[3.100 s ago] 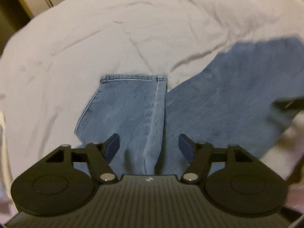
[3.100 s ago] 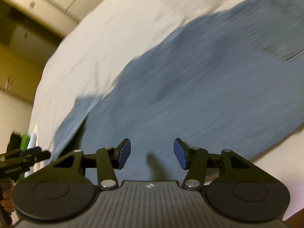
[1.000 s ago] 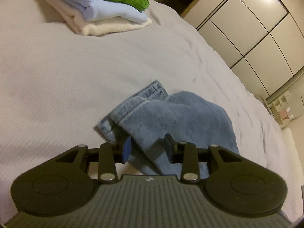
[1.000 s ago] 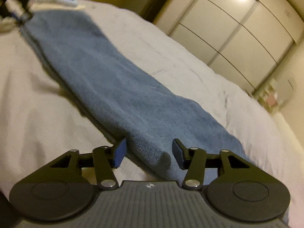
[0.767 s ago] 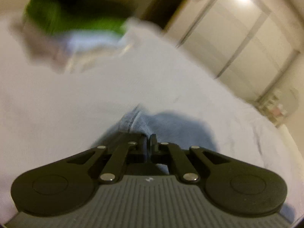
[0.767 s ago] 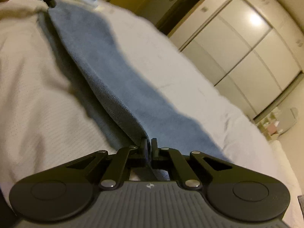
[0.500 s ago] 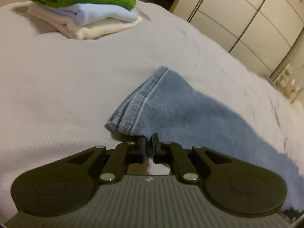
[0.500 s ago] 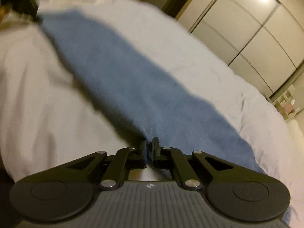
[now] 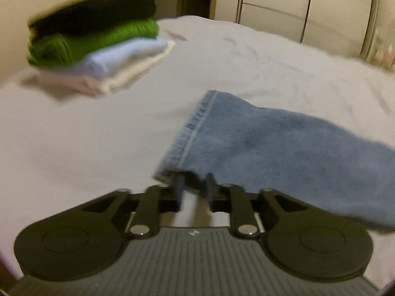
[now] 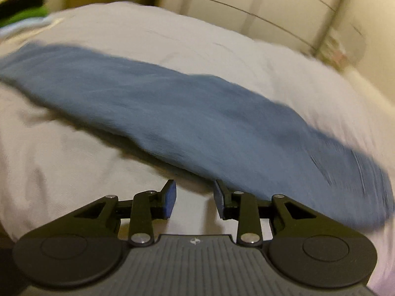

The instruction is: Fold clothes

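The jeans (image 9: pixel 284 153) lie stretched out long and narrow across the white bedspread (image 9: pixel 86 135), folded lengthwise into one band; in my left view the hemmed cuff end points toward me and to the left, and the leg runs away to the right, while in my right view the same band (image 10: pixel 197 118) crosses from upper left to lower right. The denim is mid-blue and faded, with a stitched double hem at the cuff, and it lies mostly flat with a soft rumple along its near edge. My left claw (image 9: pixel 193 191) has just been easing apart: its jaws stand a narrow way open, with the near corner of the cuff between them, though blur keeps me from telling whether the pads touch the cloth. My right claw (image 10: pixel 195 197) has also just been opening and is released, its blue pads (image 10: pixel 169 198) apart over bare bedspread, with the edge of the jeans just beside the right-hand finger. Farther off, on the left of the bed, sits a stack of folded clothes (image 9: pixel 96 42): black on top, then green, pale blue and cream. Pale wardrobe doors (image 9: pixel 308 7) stand behind the bed.
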Available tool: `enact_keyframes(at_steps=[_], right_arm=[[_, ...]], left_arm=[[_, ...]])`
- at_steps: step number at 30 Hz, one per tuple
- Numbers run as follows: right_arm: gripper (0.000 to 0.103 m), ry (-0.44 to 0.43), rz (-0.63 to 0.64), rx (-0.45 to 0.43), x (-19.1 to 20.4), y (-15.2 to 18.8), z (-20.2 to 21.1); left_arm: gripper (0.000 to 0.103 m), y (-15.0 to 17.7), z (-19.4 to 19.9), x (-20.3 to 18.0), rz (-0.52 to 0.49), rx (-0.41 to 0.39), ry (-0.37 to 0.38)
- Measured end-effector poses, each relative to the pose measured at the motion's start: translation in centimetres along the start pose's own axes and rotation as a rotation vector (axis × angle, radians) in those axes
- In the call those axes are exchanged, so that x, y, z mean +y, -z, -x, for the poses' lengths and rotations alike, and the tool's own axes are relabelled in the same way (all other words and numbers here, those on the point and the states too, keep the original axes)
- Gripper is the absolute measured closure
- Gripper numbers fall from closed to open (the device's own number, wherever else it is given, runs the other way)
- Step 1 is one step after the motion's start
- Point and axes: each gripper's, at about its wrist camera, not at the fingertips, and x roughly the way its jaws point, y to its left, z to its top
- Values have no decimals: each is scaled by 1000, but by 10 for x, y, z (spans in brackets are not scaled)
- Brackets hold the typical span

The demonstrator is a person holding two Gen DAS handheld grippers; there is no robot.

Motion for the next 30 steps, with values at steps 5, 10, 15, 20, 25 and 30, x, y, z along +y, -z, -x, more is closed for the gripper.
enact_keyframes(at_steps=[5, 10, 15, 20, 25, 30], right_arm=[[71, -88, -409, -48, -57, 3, 13], [68, -101, -673, -158, -87, 13, 3], [66, -40, -534, -51, -83, 18, -11], [65, 40, -542, -155, -117, 21, 15], [56, 150, -504, -135, -158, 31, -6], [58, 107, -473, -89, -173, 47, -22]], left_arm=[[83, -6, 33, -12, -32, -81, 96], [77, -6, 21, -57, -20, -28, 261], [81, 5, 1, -110, -146, 59, 119], [78, -2, 23, -153, -212, 14, 253], [72, 13, 1, -198, -308, 25, 253], [74, 12, -3, -201, -277, 41, 222]])
